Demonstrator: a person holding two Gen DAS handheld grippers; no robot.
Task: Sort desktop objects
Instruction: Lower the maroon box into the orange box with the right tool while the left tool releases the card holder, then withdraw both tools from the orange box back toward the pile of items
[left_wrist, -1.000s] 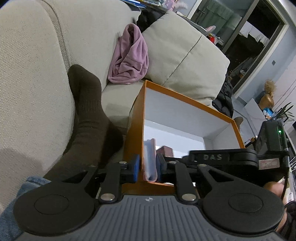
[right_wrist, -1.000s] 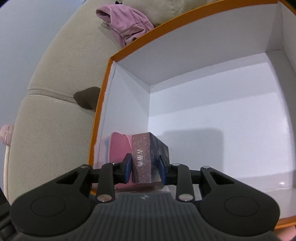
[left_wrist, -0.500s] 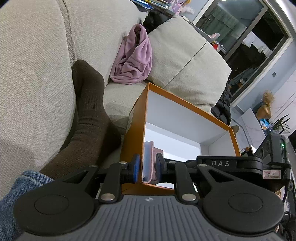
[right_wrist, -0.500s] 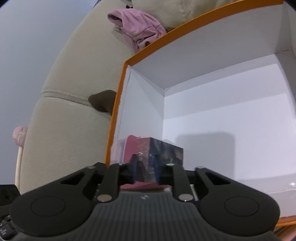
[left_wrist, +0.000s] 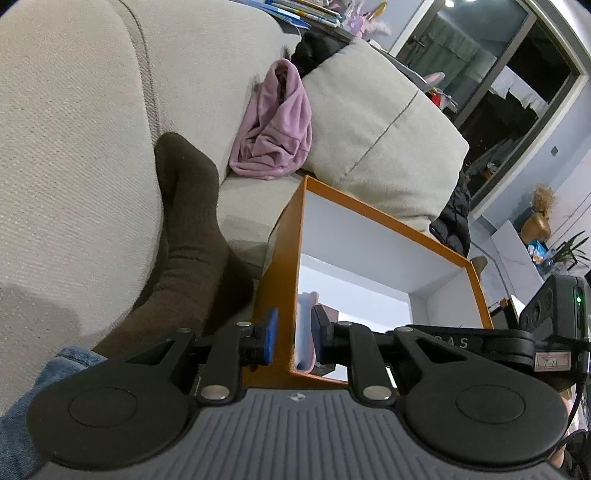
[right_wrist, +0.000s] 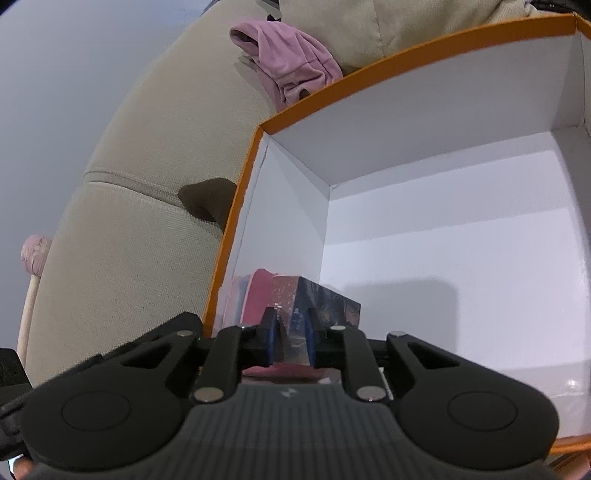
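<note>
An orange box with a white inside lies on the sofa; it also shows in the right wrist view. My left gripper straddles its near left wall, with a pink flat case just inside between wall and right finger; the jaws are slightly apart. My right gripper is inside the box, shut on a small dark patterned box that stands beside the pink case.
A beige sofa with a cushion surrounds the box. A pink garment lies behind it. A leg in a dark sock rests left of the box. The right gripper's body crosses the left view.
My left gripper has opened a little and let go of the pink case at the box wall. My right gripper has narrowed on the dark box and pulled back slightly.
</note>
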